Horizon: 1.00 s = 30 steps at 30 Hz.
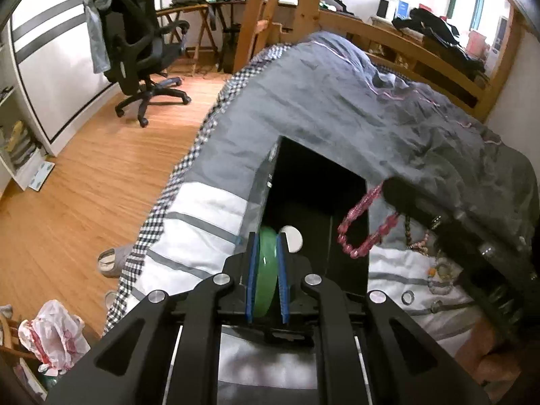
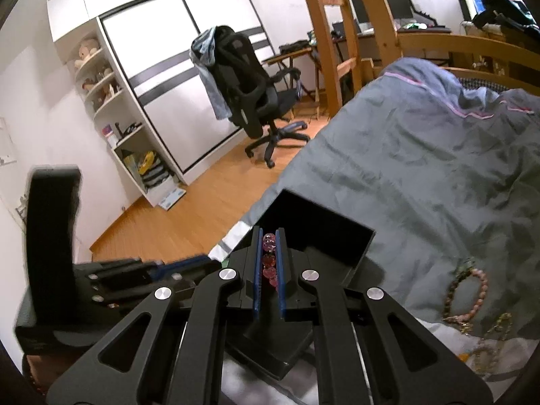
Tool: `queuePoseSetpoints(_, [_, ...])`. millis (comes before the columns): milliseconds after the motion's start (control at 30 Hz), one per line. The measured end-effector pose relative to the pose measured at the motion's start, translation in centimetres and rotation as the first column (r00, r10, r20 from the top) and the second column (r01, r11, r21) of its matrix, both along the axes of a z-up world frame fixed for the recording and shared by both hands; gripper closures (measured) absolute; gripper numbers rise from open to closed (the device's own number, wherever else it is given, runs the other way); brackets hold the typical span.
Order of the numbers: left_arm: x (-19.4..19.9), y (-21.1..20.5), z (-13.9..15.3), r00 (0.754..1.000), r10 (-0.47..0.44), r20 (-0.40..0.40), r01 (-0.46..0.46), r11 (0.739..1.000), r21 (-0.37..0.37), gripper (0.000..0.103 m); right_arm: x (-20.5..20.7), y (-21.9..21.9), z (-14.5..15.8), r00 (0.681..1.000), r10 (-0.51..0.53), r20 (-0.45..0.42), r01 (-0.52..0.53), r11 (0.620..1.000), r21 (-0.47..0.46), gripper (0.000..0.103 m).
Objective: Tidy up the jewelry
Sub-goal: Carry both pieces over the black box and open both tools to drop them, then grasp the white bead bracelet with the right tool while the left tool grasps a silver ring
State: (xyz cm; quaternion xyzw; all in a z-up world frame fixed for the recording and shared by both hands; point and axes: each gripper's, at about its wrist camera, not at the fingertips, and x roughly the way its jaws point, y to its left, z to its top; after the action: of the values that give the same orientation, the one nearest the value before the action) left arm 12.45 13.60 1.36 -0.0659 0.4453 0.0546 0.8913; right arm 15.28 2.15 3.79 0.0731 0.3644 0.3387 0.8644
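Over the black box (image 1: 314,182) on the bed, the left hand-held gripper (image 1: 267,239) clamps a green bangle (image 1: 266,270); the right hand-held gripper (image 2: 270,236) pinches a pink bead bracelet (image 2: 269,260).

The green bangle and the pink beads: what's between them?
In the left wrist view, only the open black box lies between the green bangle and pink beads.

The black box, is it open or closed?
Open. The black box has no lid on top, and its dark inside shows, with a white disc in it.
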Motion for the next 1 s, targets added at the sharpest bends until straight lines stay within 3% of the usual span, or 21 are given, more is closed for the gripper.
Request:
queuePoseSetpoints(200, [-0.1, 0.6, 0.2, 0.999, 0.034, 0.023, -0.034, 0.999, -0.016, 0.089, 0.2, 1.4, -1.5, 0.999, 0.031, -0.028, -0.032, 0.999, -0.042, 0.094])
queuePoseSetpoints(233, [-0.2, 0.6, 0.2, 0.999, 0.042, 0.03, -0.041, 0.999, -0.016, 0.082, 0.4, 1.6, -1.7, 0.998, 0.037, -0.042, -0.038, 0.998, -0.043, 0.094])
queuePoseSetpoints(300, [-0.5, 0.9, 0.7, 0.995, 0.072, 0.068, -0.072, 0.997, -0.005, 0.045, 0.5, 1.7, -1.8, 0.998, 0.036, -0.055, -0.038, 0.998, -0.045, 0.092])
queuePoseSetpoints(333, [-0.8, 1.1, 1.1, 0.991, 0.093, 0.094, -0.094, 0.996, 0.003, 0.038, 0.6, 1.6, -1.8, 0.998, 0.027, -0.056, -0.03, 0.998, -0.052, 0.088])
queuePoseSetpoints(400, [-1.4, 1.7, 1.8, 0.978, 0.144, 0.149, -0.147, 0.989, 0.008, 0.023, 0.8, 1.2, -1.7, 0.998, 0.004, -0.056, -0.008, 0.998, -0.059, 0.065])
queuePoseSetpoints(467, [-1.8, 2.6, 2.0, 0.963, 0.202, 0.179, -0.204, 0.979, -0.009, 0.017, 0.8, -0.1, -1.2, 0.997, -0.074, -0.027, 0.072, 0.994, -0.083, 0.019])
queuePoseSetpoints(633, [-1.4, 2.9, 1.1, 0.968, 0.174, 0.181, -0.16, 0.983, -0.089, 0.017, 0.6, -3.3, -0.1, 0.986, -0.164, 0.025, 0.166, 0.979, -0.115, 0.011])
queuePoseSetpoints(700, [-1.5, 1.7, 1.2, 0.969, 0.136, 0.206, -0.124, 0.99, -0.066, 0.009, 0.2, -4.4, 0.5, 0.985, -0.166, 0.051, 0.172, 0.975, -0.141, 0.009])
queuePoseSetpoints(833, [-1.8, -1.4, 1.5, 0.963, 0.048, 0.266, -0.051, 0.999, 0.005, 0.007, -1.7, -6.6, 1.8, 0.982, -0.143, 0.126, 0.169, 0.96, -0.223, 0.004])
queuePoseSetpoints(1000, [-1.3, -4.5, 0.6, 0.963, -0.056, 0.263, 0.058, 0.998, 0.0, 0.006, -4.4, -9.9, 3.0, 0.973, -0.112, 0.202, 0.171, 0.937, -0.303, 0.004])
